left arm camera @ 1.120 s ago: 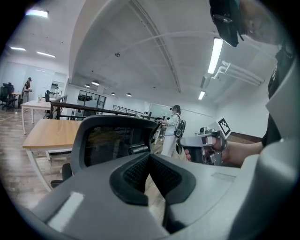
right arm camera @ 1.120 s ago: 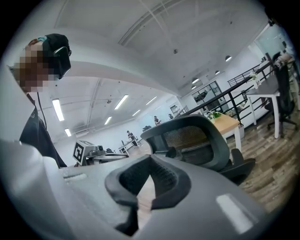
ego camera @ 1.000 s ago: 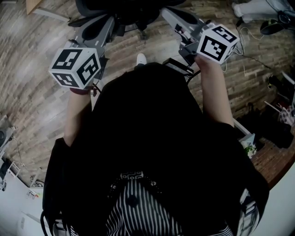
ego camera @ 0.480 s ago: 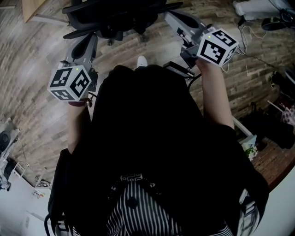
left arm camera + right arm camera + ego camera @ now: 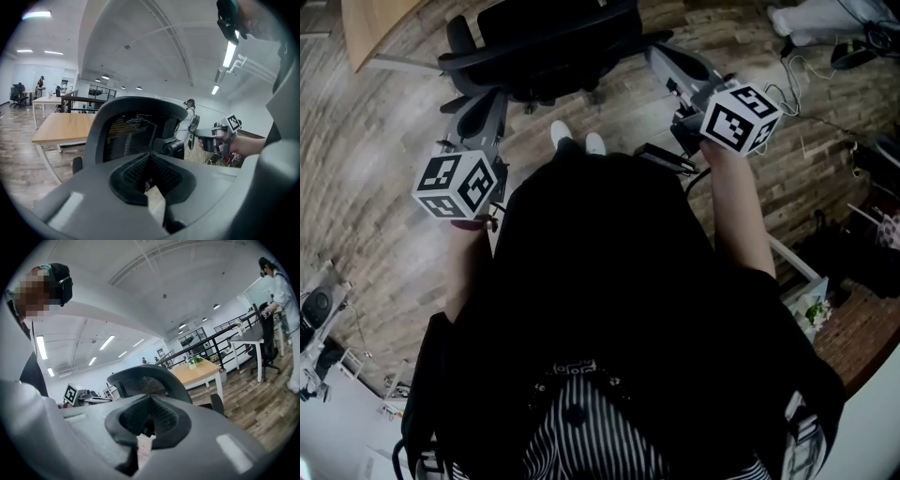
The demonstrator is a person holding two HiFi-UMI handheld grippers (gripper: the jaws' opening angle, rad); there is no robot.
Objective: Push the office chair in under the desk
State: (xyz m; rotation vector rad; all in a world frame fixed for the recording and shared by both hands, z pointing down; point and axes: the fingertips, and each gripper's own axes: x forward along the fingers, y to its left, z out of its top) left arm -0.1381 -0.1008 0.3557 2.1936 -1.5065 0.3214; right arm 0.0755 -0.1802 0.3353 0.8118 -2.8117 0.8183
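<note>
The jaws of the left hand-held gripper (image 5: 149,157) are seen pressed together, and nothing is held between them. The mesh backrest of the office chair (image 5: 133,129) is framed just beyond their tips. The right hand-held gripper (image 5: 150,400) is likewise closed on nothing, and the same backrest is seen ahead of it from the other side. In the head view both are held out in front of the person, one toward each side of the chair's back. Whether either is actually touching the chair cannot be told. The chair is stood on the wooden floor (image 5: 375,187), directly ahead of the person's white shoes (image 5: 561,132). The light wooden desk (image 5: 65,127) is seen beyond the chair and to its left, and a corner of it is caught at the top left edge of the head view. How far the seat reaches under the desk cannot be made out.
</note>
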